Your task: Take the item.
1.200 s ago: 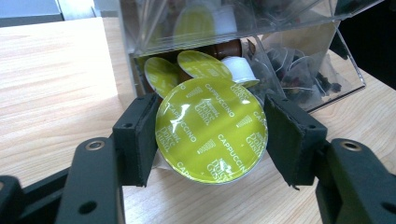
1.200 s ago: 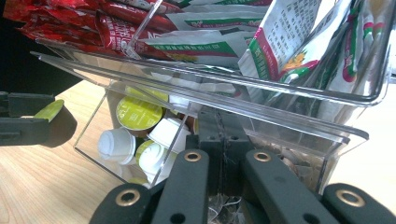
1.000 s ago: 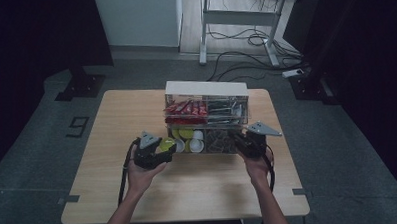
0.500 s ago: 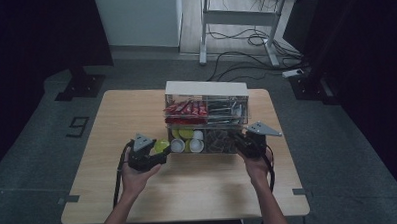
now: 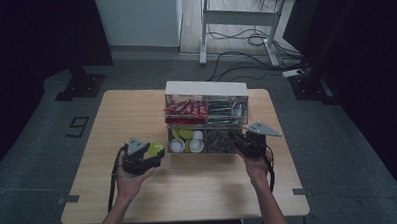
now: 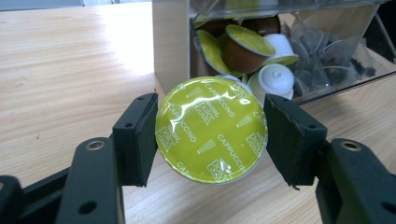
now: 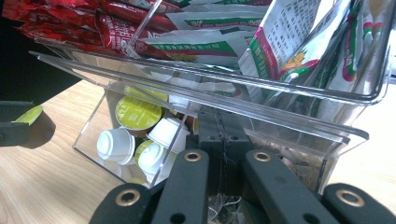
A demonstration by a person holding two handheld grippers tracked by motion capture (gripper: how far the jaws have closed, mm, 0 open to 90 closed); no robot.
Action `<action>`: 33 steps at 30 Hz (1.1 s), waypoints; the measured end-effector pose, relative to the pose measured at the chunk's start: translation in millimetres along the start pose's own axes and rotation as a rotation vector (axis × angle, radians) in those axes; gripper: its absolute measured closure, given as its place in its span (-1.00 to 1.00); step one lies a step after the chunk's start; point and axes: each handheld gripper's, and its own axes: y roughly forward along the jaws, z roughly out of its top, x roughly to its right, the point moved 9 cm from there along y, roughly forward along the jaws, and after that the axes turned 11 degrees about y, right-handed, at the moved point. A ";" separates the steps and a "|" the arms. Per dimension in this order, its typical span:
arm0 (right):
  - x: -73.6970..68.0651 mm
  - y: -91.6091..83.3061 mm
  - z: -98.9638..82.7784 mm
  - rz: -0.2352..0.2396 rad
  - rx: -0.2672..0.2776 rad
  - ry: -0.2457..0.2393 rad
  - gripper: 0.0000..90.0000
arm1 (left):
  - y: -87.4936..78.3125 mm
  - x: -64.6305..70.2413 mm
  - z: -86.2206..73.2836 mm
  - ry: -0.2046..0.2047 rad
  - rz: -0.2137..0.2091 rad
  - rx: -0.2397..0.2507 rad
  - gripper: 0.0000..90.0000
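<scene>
My left gripper (image 6: 210, 135) is shut on a yellow-green cappuccino capsule (image 6: 210, 128), one pad on each side of its foil lid. In the high view that gripper (image 5: 155, 152) and capsule (image 5: 155, 149) hover just left of the clear organizer (image 5: 205, 89). The organizer's lower drawer (image 7: 93, 126) is tilted open and holds several white and yellow-green capsules (image 7: 119, 144). My right gripper (image 7: 219, 135) has its jaws together on the drawer's clear front wall. In the high view it (image 5: 241, 143) sits at the drawer's right end.
The organizer's upper bin holds red sachets (image 5: 186, 110) and white-and-green packets (image 7: 289, 42). The wooden table (image 5: 136, 109) has bare room to the left and along its near side. A desk frame and cables lie on the floor beyond.
My left gripper has drawn back from the open drawer, moving left and toward the person with the capsule in it. The right gripper has stayed on the drawer.
</scene>
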 end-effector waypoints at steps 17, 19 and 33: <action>-0.1 -0.2 -0.5 0.001 -0.002 0.001 0.98 | -4.6 -15.2 -21.7 -0.024 0.025 -0.024 -0.15; 0.0 -0.2 -0.5 0.000 -0.002 0.000 0.98 | -4.8 -16.8 -25.1 -0.030 0.026 -0.029 -0.15; 0.0 -0.1 0.0 -0.003 -0.003 -0.002 0.98 | -6.0 -30.6 -48.6 -0.055 0.049 -0.065 -0.15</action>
